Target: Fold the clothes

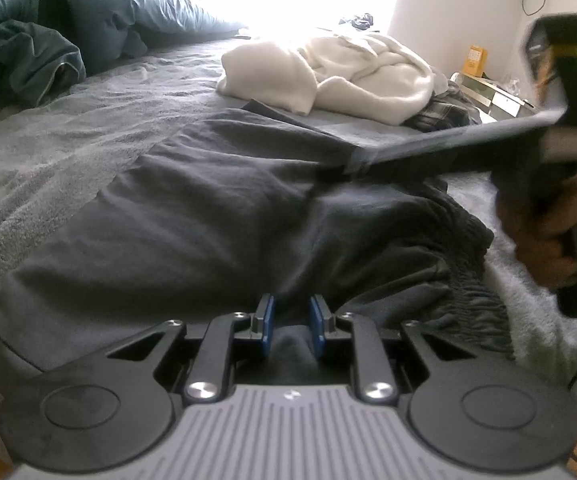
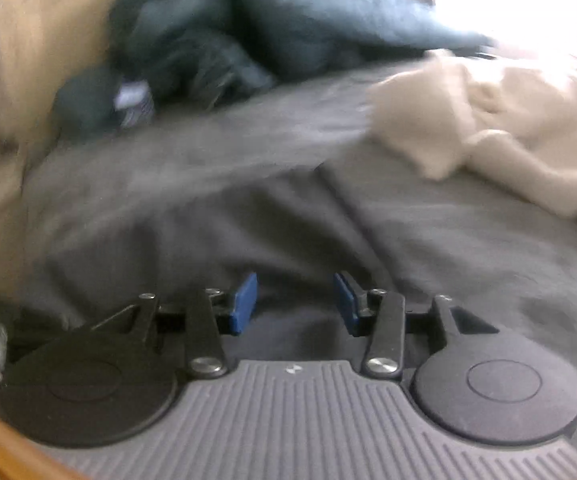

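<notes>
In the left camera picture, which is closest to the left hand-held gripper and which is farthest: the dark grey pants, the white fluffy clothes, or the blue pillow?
From the left hand-held gripper:
1. Dark grey pants, right at its fingertips.
2. White fluffy clothes, farther back, slightly right.
3. Blue pillow, back left, about as far as the white pile or farther; too close to call.

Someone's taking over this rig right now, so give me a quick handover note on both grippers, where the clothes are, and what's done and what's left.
Left gripper: closed on a bunched fold of the dark grey garment at its near edge.
Right gripper: open, nothing between its pads, over the same garment.
Garment lies spread and wrinkled on the grey bed cover; white clothes pile waits behind it.
Done: no finished fold visible.
Left: fold the grey garment, then the pile.
</notes>
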Motion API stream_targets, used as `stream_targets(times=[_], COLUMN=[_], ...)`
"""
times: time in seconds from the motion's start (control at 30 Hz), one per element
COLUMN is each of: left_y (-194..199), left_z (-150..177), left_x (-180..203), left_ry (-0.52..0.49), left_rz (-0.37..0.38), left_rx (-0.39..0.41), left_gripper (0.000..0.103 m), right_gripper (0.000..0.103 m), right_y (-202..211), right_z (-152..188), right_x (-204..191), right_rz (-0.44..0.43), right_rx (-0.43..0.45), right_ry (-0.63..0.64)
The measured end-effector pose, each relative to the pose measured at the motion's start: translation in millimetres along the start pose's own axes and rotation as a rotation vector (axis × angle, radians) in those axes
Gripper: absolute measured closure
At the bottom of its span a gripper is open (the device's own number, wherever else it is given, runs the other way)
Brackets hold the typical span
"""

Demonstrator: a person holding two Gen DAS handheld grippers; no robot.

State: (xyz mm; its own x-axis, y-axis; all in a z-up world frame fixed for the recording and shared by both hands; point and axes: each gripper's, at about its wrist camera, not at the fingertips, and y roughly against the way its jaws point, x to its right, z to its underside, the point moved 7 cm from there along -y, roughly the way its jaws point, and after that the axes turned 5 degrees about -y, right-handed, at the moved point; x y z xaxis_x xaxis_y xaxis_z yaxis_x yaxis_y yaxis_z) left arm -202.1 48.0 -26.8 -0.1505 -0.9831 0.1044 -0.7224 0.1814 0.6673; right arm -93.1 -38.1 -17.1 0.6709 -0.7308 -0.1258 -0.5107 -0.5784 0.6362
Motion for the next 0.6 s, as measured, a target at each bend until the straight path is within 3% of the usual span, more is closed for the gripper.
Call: stream_targets(times=[0.07,0.13,0.23,0.27,0.33,0.47,0.53,0.6], left_y=[-1,0,0,0,-1,-1,-1,-2], left_z=[0,0,1,1,1,0,0,0], left_x=[-1,-2,-2,-2,-2,-4,-6,-7], left_ry=[0.008,0.016,0.014,0.013,0.011,0.021,0.033,0.040], left_rz=[0.007,0.012,0.011,0.011,0.011,0.025,0.035,0.036], left_rx=[-0.001,0.002,0.006,0.007,0.010,0.009,0.007,0.006], left_gripper=[0.083,0.083,0.083,0.083,0.083,0.083,0.083,0.083], right_gripper=[0.060,0.061,0.060,0.051,0.050,0.055,0.055,0.054], right_y=[-21,-23,-20,-20,-19,1,20,26], right_z=[10,9,0,0,0,-18,-30,-38], right_x=[-3,10,44,58,80,70,54,32], right_rz=[0.041,0.035,0.210,0.264,0.199,0.256,0.150,0.026], right_rx=[-0.058,-0.052,-0.034,-0.026,-0.019,0.052,0.125,0.145], right_ry=[0.081,0.057,0.016,-0.001,-0.114,-0.115,-0.141,-0.120])
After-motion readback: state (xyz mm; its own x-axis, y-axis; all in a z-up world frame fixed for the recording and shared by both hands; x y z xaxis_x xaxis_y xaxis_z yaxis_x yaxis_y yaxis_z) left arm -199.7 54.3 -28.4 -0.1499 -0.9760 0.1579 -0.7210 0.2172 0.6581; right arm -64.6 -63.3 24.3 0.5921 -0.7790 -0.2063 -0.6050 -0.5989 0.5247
